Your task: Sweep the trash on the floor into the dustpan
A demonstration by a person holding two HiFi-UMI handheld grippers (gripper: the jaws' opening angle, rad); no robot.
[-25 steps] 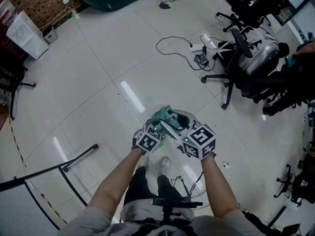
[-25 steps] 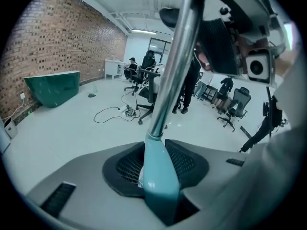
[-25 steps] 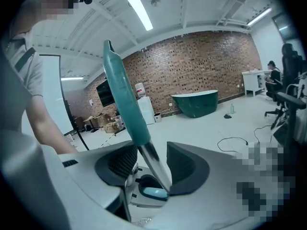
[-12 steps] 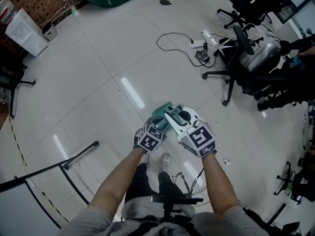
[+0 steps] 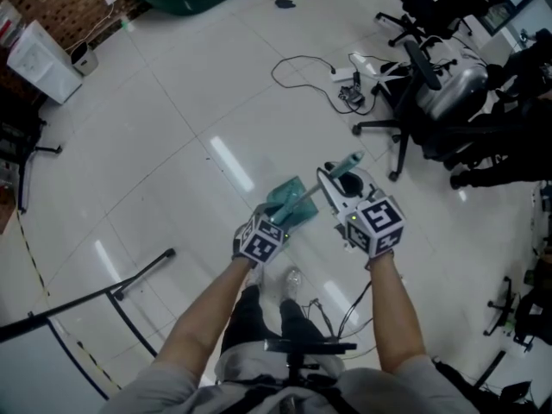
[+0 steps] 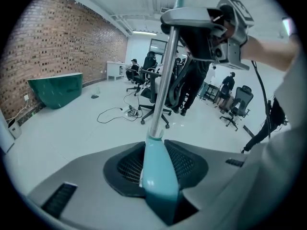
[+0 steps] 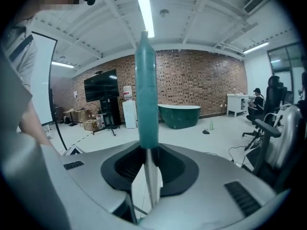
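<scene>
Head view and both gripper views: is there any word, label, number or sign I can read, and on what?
No text can be read.
On the left cube of the left gripper and the right cube of the right gripper: black-and-white square markers, no letters.
On the white box: anything printed is too small.
On the dark screen: nothing legible.
On the pole both grippers grip: no print.

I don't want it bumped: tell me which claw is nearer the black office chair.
Right. The right claw, shut on the long handle, sits just short of the black office chair; the left claw grips the handle's teal foot, farther back.
</scene>
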